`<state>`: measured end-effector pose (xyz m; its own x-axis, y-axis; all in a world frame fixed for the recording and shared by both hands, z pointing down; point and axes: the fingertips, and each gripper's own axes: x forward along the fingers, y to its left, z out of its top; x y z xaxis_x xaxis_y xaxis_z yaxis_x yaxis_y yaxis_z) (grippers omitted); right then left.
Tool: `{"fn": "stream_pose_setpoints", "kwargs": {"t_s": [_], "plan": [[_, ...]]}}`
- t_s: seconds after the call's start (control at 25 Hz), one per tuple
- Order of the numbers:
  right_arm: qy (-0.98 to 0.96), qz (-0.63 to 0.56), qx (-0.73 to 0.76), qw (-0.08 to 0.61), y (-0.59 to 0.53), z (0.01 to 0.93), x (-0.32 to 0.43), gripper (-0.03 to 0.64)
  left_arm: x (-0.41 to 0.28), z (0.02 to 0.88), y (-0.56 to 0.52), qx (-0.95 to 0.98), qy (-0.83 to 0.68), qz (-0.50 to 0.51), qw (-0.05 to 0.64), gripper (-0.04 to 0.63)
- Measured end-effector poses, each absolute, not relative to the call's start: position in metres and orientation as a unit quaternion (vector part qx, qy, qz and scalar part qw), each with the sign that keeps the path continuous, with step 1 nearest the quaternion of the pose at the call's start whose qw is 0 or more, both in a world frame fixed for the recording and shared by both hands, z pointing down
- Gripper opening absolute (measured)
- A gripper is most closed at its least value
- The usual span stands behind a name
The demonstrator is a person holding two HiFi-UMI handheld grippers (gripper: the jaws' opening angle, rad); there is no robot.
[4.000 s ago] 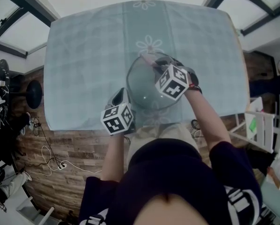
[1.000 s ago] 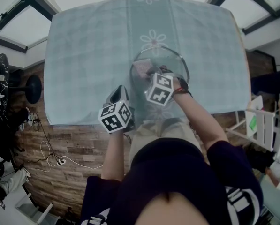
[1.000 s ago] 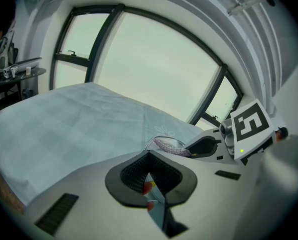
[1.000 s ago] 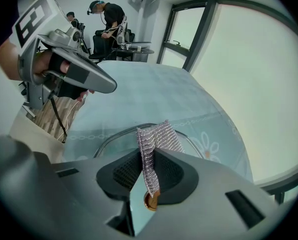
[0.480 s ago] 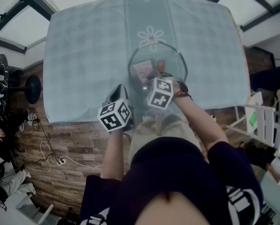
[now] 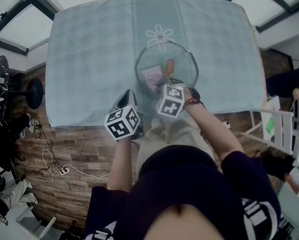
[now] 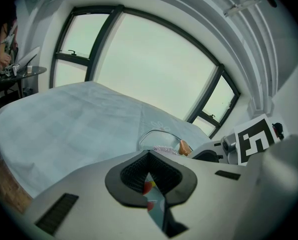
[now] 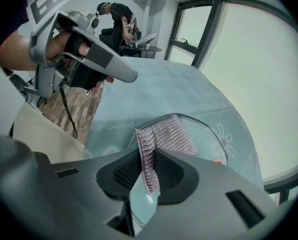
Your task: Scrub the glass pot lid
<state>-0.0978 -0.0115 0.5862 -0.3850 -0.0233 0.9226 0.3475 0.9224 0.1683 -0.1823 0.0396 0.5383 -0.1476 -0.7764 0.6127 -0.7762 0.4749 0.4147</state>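
Note:
The round glass pot lid lies on the pale checked tablecloth, with its orange knob showing near the middle. My right gripper is over the lid's near part, shut on a silvery-pink mesh scrubbing cloth that rests on the glass. In the right gripper view the cloth rises from the closed jaws of that gripper over the lid. My left gripper is shut near the table's front edge, left of the lid and apart from it. Ahead of the left gripper the lid's rim shows.
The table's front edge runs just below the left gripper, with wooden floor and a cable beyond it. A black stool stands at the left and a white chair at the right. A person stands far off.
My right gripper has drawn the cloth back toward the lid's near rim, and the orange knob, hidden a second ago, now shows. The left gripper has barely shifted.

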Motion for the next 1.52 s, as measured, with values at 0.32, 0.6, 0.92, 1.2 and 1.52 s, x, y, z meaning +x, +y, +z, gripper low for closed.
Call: {"fn": "stream_pose_setpoints", "kwargs": {"t_s": [0.32, 0.6, 0.92, 1.2, 1.52], "plan": [[-0.814, -0.164, -0.110, 0.547, 0.005, 0.590, -0.084, 0.077, -0.179, 0.536, 0.042, 0.510, -0.759, -0.003, 0.405, -0.009], [-0.815, -0.158, -0.118, 0.545, 0.017, 0.592, -0.075, 0.078, -0.173, 0.533, 0.041, 0.512, -0.759, -0.002, 0.402, -0.009], [-0.815, -0.143, -0.133, 0.546, 0.036, 0.597, -0.056, 0.078, -0.166, 0.530, 0.041, 0.511, -0.760, -0.002, 0.402, -0.009], [-0.818, -0.128, -0.135, 0.545, 0.045, 0.600, -0.047, 0.077, -0.162, 0.528, 0.036, 0.518, -0.756, 0.004, 0.401, -0.009], [-0.818, -0.122, -0.131, 0.547, 0.051, 0.601, -0.036, 0.078, -0.153, 0.528, 0.033, 0.528, -0.748, 0.011, 0.401, -0.009]]}}
